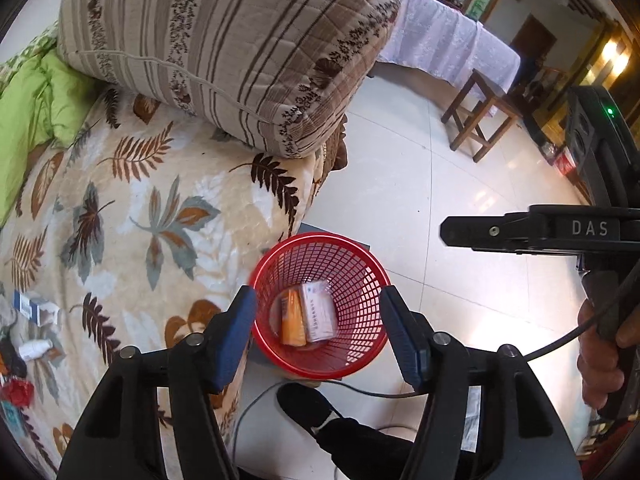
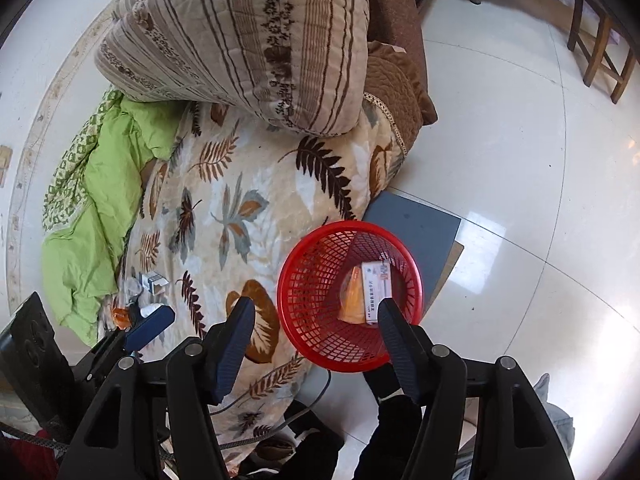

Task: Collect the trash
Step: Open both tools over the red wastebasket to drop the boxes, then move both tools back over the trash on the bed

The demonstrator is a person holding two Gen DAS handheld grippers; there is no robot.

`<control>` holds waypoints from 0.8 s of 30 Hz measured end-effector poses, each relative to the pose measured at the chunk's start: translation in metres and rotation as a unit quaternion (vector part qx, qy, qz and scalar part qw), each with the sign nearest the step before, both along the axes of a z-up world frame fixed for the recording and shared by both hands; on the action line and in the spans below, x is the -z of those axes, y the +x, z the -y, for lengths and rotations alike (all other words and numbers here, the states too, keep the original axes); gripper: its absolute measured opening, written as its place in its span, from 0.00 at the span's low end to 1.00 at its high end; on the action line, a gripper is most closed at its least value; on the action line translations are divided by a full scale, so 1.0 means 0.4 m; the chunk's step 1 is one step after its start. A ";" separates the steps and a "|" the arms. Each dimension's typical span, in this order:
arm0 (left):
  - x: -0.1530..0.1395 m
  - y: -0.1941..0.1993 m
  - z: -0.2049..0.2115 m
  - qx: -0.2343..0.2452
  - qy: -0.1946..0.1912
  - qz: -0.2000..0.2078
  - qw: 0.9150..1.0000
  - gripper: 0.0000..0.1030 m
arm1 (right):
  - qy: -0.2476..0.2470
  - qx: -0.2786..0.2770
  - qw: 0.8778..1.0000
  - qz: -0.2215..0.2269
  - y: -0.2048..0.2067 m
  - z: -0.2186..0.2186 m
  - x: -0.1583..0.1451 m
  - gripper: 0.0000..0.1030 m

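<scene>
I am holding the left gripper [image 1: 318,334] over the red mesh basket [image 1: 320,242], its blue-padded jaws standing wide apart with nothing between them; the basket's mouth is showing in the gap. My right gripper [image 2: 316,334] is also pointing steeply down with its jaws parted and empty, hanging over the nearer rim of the same basket.

The basket is standing on the pale tiled floor [image 2: 520,200], right against the edge of the bed [image 1: 120,220], and partly over a grey flat board [image 2: 416,220] lying on the floor. In its bottom two things are lying side by side: an orange packet [image 1: 292,318] and a white box with printed text [image 1: 318,312], touching each other.

In the left wrist view my right hand [image 1: 604,352] is wrapping around the handle of the other gripper at the right edge, and a black cable is trailing from it. A black shoe [image 1: 304,404] is showing on the floor just below the basket.

More trash is still lying on the leaf-patterned blanket near the bed's near left edge: a blue and white small box [image 1: 34,308], a white small bottle [image 1: 36,348] and a red crumpled wrapper [image 1: 16,392]. A striped folded quilt [image 1: 224,52] is sitting at the bed's far end, and a green sheet [image 2: 100,208] is bunching along its left side.
</scene>
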State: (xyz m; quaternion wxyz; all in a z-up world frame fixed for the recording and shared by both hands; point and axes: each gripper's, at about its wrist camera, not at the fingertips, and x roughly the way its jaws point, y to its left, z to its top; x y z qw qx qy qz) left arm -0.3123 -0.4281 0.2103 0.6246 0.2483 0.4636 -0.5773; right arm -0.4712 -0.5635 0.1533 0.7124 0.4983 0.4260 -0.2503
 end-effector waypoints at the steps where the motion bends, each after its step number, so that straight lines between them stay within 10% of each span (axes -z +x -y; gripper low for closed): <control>1: -0.007 0.002 -0.012 -0.002 0.001 0.001 1.000 0.60 | -0.001 -0.003 1.000 -0.001 -0.001 -0.004 -0.006 0.65; 14: -0.094 0.144 -0.209 -0.086 -0.006 0.031 0.996 0.60 | -0.029 -0.113 0.993 0.004 0.197 -0.144 -0.081 0.66; 24: -0.135 0.357 -0.527 -0.222 0.005 0.057 0.973 0.61 | -0.042 -0.243 0.969 0.026 0.497 -0.374 -0.134 0.66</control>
